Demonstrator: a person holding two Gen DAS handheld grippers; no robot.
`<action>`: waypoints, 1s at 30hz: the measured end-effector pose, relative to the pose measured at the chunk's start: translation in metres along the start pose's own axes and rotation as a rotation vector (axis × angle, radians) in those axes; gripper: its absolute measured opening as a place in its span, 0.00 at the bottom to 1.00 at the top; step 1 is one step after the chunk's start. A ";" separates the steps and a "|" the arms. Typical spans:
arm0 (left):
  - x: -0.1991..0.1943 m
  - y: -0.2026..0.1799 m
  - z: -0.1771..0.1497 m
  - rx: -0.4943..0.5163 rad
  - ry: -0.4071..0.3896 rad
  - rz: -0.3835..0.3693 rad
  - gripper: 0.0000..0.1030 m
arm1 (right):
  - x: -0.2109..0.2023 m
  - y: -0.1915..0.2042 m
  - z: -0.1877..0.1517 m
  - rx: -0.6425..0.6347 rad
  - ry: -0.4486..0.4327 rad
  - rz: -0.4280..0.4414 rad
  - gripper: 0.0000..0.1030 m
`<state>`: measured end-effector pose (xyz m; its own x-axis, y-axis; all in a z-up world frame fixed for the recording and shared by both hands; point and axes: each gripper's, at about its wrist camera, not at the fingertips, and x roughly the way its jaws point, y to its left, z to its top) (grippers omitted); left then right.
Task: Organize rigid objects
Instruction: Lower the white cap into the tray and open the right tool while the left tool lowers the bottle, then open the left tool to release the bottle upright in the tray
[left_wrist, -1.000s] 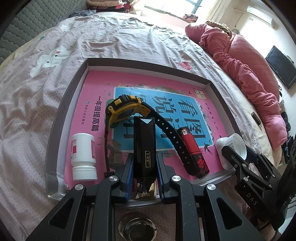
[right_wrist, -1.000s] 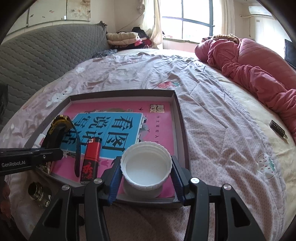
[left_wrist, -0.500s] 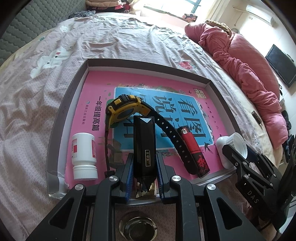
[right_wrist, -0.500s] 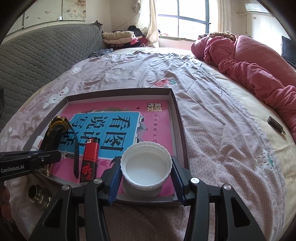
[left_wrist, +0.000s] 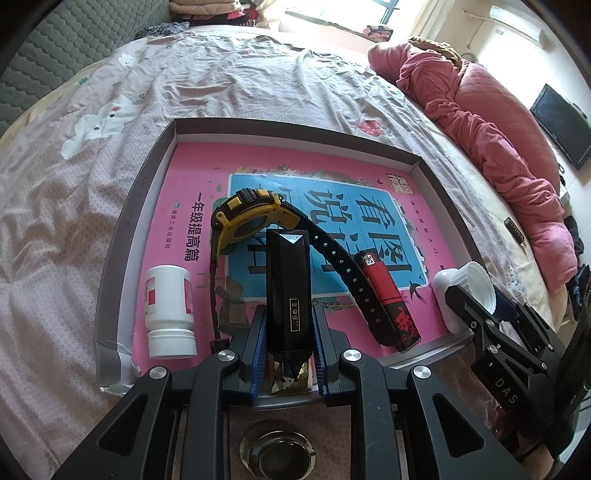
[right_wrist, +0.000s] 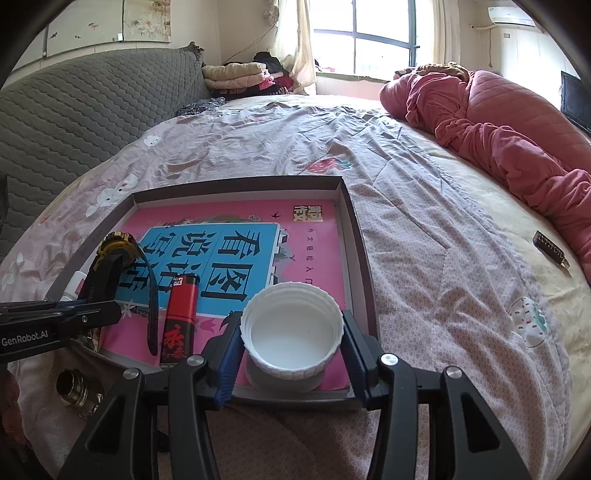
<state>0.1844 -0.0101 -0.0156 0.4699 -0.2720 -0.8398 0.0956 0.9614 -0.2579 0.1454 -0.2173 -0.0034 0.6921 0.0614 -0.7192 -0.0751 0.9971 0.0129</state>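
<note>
Blue pads: the left gripper (left_wrist: 289, 341), lower centre of the left view, is clenched on a black box (left_wrist: 289, 295); its pads press both long sides.
Black box: tall and slim, small label on its face, gold foil at its low end; it stands at the tray's near edge, leaning over the watch strap.
Right gripper (right_wrist: 291, 352): lower centre of the right view, grasping a white cup (right_wrist: 291, 328) by its ribbed rim, mouth towards the camera; both pads touch the rim.
White cup: in the tray's near right corner; in the left view it shows at right centre (left_wrist: 476, 280).
Tray (left_wrist: 147, 184): shallow grey box on the bed, its floor covered by a pink and blue book (left_wrist: 332, 173).
Watch (left_wrist: 251, 218): yellow and black, centre of the left view, just behind the box, strap running down to the right.
Lighter (left_wrist: 388, 299): red and black, lying beside the strap, right of the box.
Bottle (left_wrist: 168, 306): white, red label, on its side at the tray's lower left, cap nearest the camera.
Metal fitting (right_wrist: 75, 384): on the bedsheet (right_wrist: 443, 277) outside the tray, lower left of the right view.
Pink quilt (right_wrist: 517, 140): bunched at upper right.
Dark bar (right_wrist: 550, 251): small, on the sheet at right edge.
</note>
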 end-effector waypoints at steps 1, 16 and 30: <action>0.000 0.000 0.000 -0.001 0.000 0.000 0.22 | 0.000 0.000 0.000 0.000 0.000 -0.001 0.48; 0.005 -0.001 0.003 0.007 0.036 0.010 0.22 | -0.026 -0.009 -0.005 0.038 -0.104 -0.008 0.55; 0.008 -0.004 0.007 0.013 0.028 0.013 0.22 | -0.042 -0.027 -0.014 0.124 -0.146 -0.023 0.55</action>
<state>0.1939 -0.0153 -0.0176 0.4460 -0.2605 -0.8563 0.1012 0.9652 -0.2410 0.1088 -0.2474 0.0169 0.7899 0.0352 -0.6122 0.0246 0.9957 0.0891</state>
